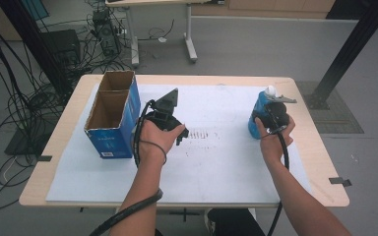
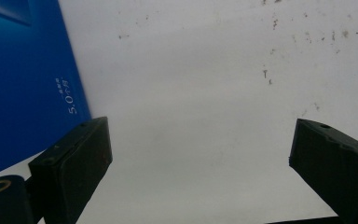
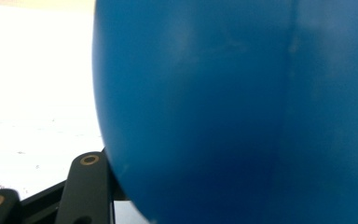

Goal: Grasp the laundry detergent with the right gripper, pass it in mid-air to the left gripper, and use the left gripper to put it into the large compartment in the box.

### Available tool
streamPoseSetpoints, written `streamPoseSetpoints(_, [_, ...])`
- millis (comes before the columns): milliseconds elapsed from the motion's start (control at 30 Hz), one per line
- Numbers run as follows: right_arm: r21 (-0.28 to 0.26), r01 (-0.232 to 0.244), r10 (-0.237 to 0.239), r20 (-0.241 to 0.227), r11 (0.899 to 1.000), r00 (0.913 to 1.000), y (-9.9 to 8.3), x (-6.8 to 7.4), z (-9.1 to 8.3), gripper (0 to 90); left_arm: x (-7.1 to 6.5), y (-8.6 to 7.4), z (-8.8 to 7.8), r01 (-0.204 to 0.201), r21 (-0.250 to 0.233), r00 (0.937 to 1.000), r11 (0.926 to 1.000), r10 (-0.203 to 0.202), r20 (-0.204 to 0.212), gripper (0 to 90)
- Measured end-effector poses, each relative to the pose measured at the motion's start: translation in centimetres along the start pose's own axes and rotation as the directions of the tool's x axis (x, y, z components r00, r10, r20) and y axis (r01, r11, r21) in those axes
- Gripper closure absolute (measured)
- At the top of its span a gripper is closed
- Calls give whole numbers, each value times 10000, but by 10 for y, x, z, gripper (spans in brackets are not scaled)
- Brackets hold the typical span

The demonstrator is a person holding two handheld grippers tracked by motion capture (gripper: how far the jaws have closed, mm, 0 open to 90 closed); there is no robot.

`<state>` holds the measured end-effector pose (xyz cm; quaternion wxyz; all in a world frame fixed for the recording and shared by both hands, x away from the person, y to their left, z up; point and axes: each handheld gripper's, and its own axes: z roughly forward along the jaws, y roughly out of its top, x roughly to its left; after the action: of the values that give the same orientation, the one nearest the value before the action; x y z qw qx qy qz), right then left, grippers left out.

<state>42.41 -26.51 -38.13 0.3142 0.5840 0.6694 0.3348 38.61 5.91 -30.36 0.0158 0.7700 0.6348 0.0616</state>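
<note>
The setting is a laboratory or test room arranged for recording. A light wooden table (image 1: 54,142) carries a white sheet (image 1: 216,162) as its work surface and stands on a bare grey floor (image 1: 275,49). Loose black cables (image 1: 15,98) run across the floor at the left, beside a desktop computer tower (image 1: 106,32). Black metal frame posts (image 1: 347,49) rise at both sides, and a second desk's legs (image 1: 191,34) stand behind.
</note>
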Motion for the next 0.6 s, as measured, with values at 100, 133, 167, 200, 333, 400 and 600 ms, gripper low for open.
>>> streamPoseSetpoints(100, [-28,16,-16,96,10000,10000,-1,1,0,411,-1,0,0,3,-12,10000,10000,-3,-5,62])
streamPoseSetpoints(133, [-67,-16,17,150,10000,9999,-1,2,0,411,-2,1,0,-53,-21,10000,10000,53,1,62])
streamPoseSetpoints(167, [-67,-16,17,150,10000,9999,-1,2,0,411,-2,1,0,-53,-21,10000,10000,53,1,62])
streamPoseSetpoints(200, [-60,-3,4,176,10000,9998,-1,2,-1,411,-3,1,0,-50,-33,10000,10000,50,3,62])
streamPoseSetpoints(333, [-61,7,-6,145,10000,9999,-1,2,-1,411,-3,1,-1,-72,-51,10000,10000,72,-3,62])
streamPoseSetpoints(400, [-59,18,-17,130,10000,9999,-1,1,-1,411,-3,2,-1,-78,-52,10000,10000,78,-14,62])
streamPoseSetpoints(600, [-71,7,-7,62,10000,10000,-1,0,-1,411,-5,2,-2,-123,-37,9999,9999,123,-41,62])
